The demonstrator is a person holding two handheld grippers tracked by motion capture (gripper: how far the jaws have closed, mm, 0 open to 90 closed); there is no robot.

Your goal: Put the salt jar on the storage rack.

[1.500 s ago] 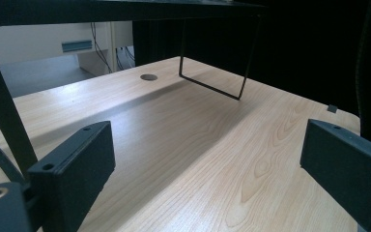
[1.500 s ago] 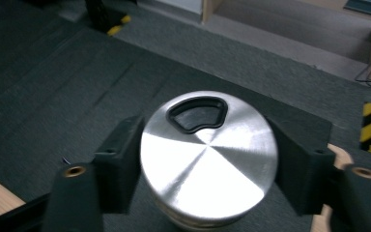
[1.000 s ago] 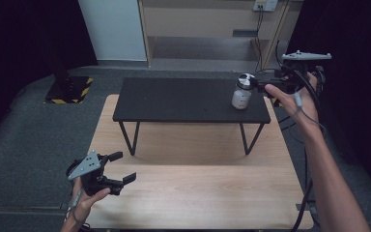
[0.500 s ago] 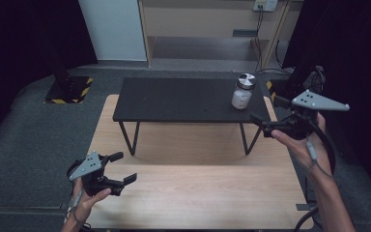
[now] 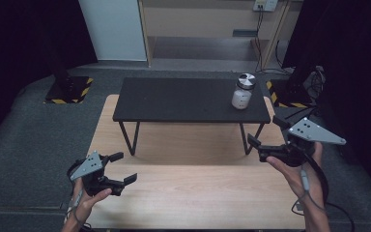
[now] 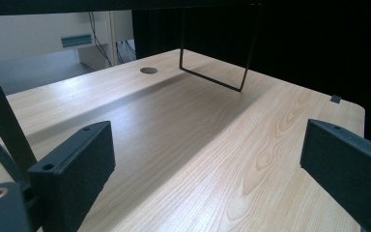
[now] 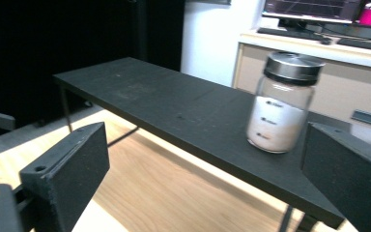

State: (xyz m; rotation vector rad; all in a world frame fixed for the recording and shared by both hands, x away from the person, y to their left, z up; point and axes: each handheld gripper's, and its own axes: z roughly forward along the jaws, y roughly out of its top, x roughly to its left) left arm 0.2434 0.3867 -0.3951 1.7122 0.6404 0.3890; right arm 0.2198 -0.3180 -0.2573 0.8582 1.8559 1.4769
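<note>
A clear jar (image 5: 244, 92) with a silver lid and pale powder inside stands upright on the right end of a low black shelf (image 5: 183, 99). In the right gripper view the jar (image 7: 282, 104) sits ahead, well beyond the jaws. My right gripper (image 5: 263, 130) hovers off the shelf's right front corner, open. Its jaws have just been closing slightly with nothing between them. My left gripper (image 5: 125, 167) is held open low over the wooden table (image 5: 198, 193) at the near left, also with nothing between its jaws.
The black shelf stands on thin wire legs (image 5: 128, 137) at the back of the wooden table. A round cable hole (image 6: 149, 70) is in the tabletop under the shelf. Grey carpet surrounds the table, and a cabinet (image 5: 198, 19) stands behind.
My right gripper has drawn back from beside the jar and come down, toward the near right of the shelf. The jar stays on the shelf. The left gripper has not moved.
</note>
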